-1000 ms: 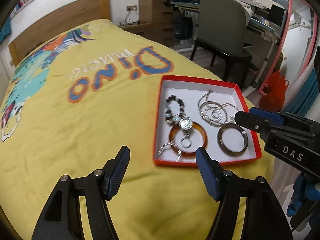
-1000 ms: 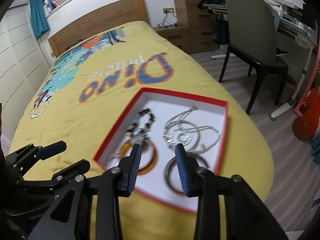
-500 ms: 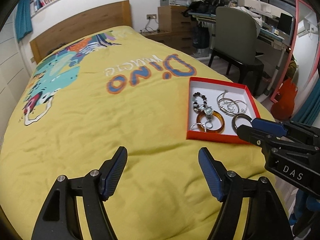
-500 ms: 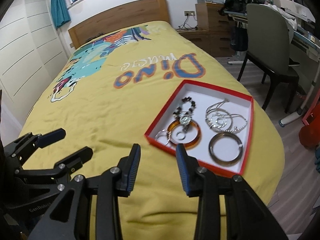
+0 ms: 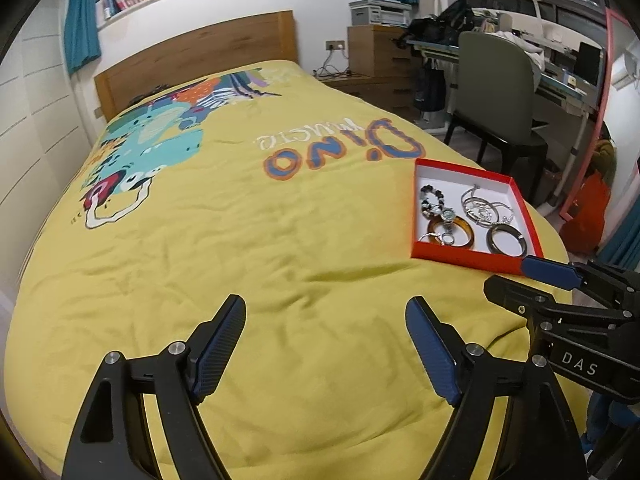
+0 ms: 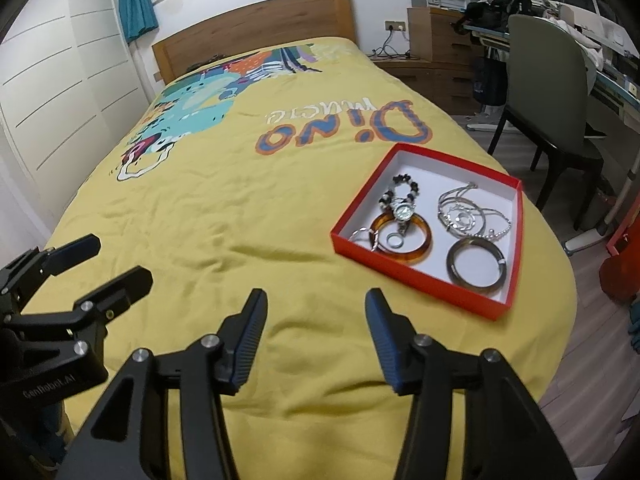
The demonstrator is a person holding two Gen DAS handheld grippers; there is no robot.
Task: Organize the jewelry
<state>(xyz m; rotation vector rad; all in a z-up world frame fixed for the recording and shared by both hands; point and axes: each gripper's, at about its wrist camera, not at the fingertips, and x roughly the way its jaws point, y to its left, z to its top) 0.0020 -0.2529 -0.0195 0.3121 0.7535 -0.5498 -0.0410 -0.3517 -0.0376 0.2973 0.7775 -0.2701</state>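
Left wrist view: left gripper, jaws opening, nothing between them, over a yellow bedspread printed "Dino" (smaller script beside it unreadable). The red jewelry box lies ahead and right of the fingers. The right gripper, marked "DAS", hides the box's near corner.

Right wrist view: right gripper, jaws opening, empty. Jewelry box ahead-right, holding an amber bangle, tangled chains indistinct. "GenRobot.AI" marks the left gripper.

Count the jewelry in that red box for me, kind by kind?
Bangles: 2, amber bangle, dark bangle
Beaded bracelet with watch face: 1
Silver chains, tangled heap: 1
Small silver rings: at least 2; hard to separate
Total: about 6, all in the red box
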